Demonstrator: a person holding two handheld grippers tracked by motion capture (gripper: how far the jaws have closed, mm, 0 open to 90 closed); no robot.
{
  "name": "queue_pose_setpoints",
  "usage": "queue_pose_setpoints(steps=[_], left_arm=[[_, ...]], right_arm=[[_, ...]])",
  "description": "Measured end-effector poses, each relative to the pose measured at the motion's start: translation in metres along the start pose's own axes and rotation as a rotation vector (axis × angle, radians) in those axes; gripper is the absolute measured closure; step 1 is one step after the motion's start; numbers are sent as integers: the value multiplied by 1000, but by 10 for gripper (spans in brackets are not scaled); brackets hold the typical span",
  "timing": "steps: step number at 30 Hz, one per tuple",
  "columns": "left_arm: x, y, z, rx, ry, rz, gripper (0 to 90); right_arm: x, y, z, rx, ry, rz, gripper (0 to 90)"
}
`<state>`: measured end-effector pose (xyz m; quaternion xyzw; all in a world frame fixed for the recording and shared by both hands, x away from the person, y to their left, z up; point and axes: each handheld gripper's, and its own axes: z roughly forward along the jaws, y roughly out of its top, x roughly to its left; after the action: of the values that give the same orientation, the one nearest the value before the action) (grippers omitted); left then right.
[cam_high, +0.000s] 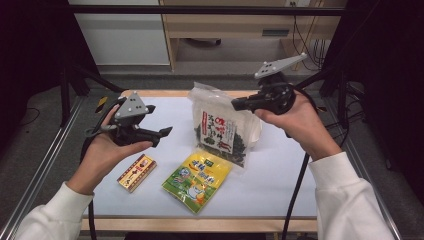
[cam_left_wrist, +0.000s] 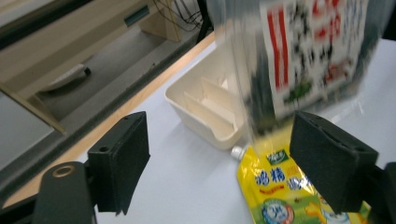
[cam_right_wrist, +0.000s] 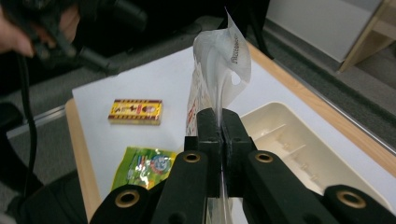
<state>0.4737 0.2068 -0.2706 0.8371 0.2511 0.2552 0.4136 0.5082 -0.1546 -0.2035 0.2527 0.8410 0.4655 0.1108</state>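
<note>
Lab-like recording room, white bench (cam_high: 280, 185) on metal frame rails (cam_high: 45, 165), loose cables (cam_high: 312, 50) upper right, wooden cabinet (cam_high: 225, 25) at top

white-topped desk (cam_high: 280, 180) with pale wood edge, metal rails along both sides. grey floor (cam_high: 30, 150) around it. behind, light wood cabinet (cam_high: 225, 25) with a dark handle slot, white panel (cam_high: 120, 40) to its left, cables (cam_high: 312, 45) hanging at right. dark surroundings on both sides, even indoor light.

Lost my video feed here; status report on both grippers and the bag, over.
Right gripper clamped on seaweed bag, bag lifted. Left gripper open, holding nothing. Cream tray behind bag; yellow pouch below it.
</note>
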Motion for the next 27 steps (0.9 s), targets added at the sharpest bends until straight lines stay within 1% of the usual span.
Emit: queue_pose_setpoints(steps=[1, 2, 3, 4, 7, 8, 9, 10, 11, 12, 13, 14, 16, 17, 18, 20, 21, 23, 24, 27], left_arm=[[0, 0, 0, 0, 0, 0, 182], [-1, -13, 0, 5, -10, -18, 174], [-1, -13, 0, 5, -10, -18, 168], [-1, -26, -1, 10, -5, -37, 159], [-3, -44, -1, 28, 3, -67, 145], [-4, -50, 0, 31, 6, -84, 143], [-5, -57, 0, 41, 5, -93, 142], [-5, -57, 0, 41, 5, -93, 141], [-6, -62, 0, 37, 3, -105, 141], [-7, -74, 1, 40, 5, -124, 141], [-7, -74, 1, 40, 5, -124, 141], [-9, -85, 0, 44, 16, -144, 142], [-10, -96, 0, 46, 23, -160, 142], [-10, -96, 0, 46, 23, -160, 143], [-10, -107, -1, 47, 29, -179, 144], [-10, -117, -2, 47, 38, -197, 146], [-10, -117, -2, 47, 38, -197, 146], [-9, -131, -2, 55, 49, -221, 146], [-9, -131, -2, 55, 49, -221, 145], [-8, -147, -3, 60, 82, -243, 141]], right_arm=[[0, 0, 0, 0, 0, 0, 890], [-11, -1, -8, -27, -22, 31, 890], [-11, -1, -8, -27, -22, 31, 890], [-21, -1, -14, -57, -43, 54, 890], [-35, -1, -22, -103, -77, 90, 890], [-40, -1, -25, -117, -93, 103, 890], [-45, -1, -27, -131, -108, 116, 890], [-51, -1, -29, -143, -126, 128, 890], [-51, -1, -29, -143, -126, 128, 890], [-60, -1, -30, -162, -153, 148, 890], [-60, -1, -30, -162, -153, 148, 890], [-69, -2, -30, -180, -172, 173, 890], [-76, -2, -29, -192, -186, 186, 891], [-80, -3, -28, -196, -192, 193, 891], [-83, -3, -26, -199, -193, 206, 890], [-89, -4, -22, -199, -197, 208, 891], [-89, -4, -22, -199, -197, 208, 891], [-94, -4, -17, -194, -202, 214, 891], [-94, -4, -17, -194, -202, 214, 891], [-97, -3, -11, -194, -200, 210, 891]])
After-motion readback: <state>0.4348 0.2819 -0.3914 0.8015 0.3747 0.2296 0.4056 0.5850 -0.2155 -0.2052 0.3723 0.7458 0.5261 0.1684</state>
